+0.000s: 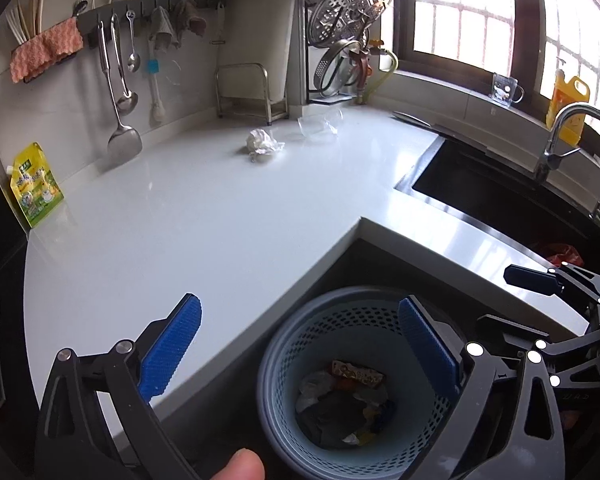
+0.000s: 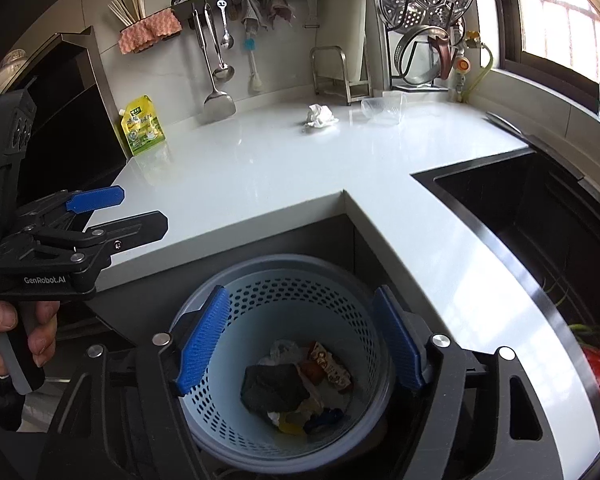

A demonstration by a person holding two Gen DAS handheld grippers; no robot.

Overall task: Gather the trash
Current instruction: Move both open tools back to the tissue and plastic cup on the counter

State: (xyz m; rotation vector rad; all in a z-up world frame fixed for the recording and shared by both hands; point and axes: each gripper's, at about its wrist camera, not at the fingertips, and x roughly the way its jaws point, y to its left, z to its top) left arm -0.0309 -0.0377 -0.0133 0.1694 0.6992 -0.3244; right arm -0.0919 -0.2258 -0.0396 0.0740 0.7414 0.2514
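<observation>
Both my left gripper (image 1: 300, 344) and right gripper (image 2: 304, 340) hang wide open and empty over the perforated wastebasket (image 2: 284, 276); the crumpled tissue (image 1: 262, 144) lies ahead across the bench (image 1: 180, 216) near the back wall, neither hand clearly nearer.

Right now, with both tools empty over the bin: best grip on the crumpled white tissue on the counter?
Probably pinch the crumpled tissue across its raised bunched middle, coming from above. It sits loose on the open counter, apart from the clear plastic container beside it, so nothing blocks either side. Its flat trailing edges would likely slip or tear. Either open tool could do it; the left tool is one option.
</observation>
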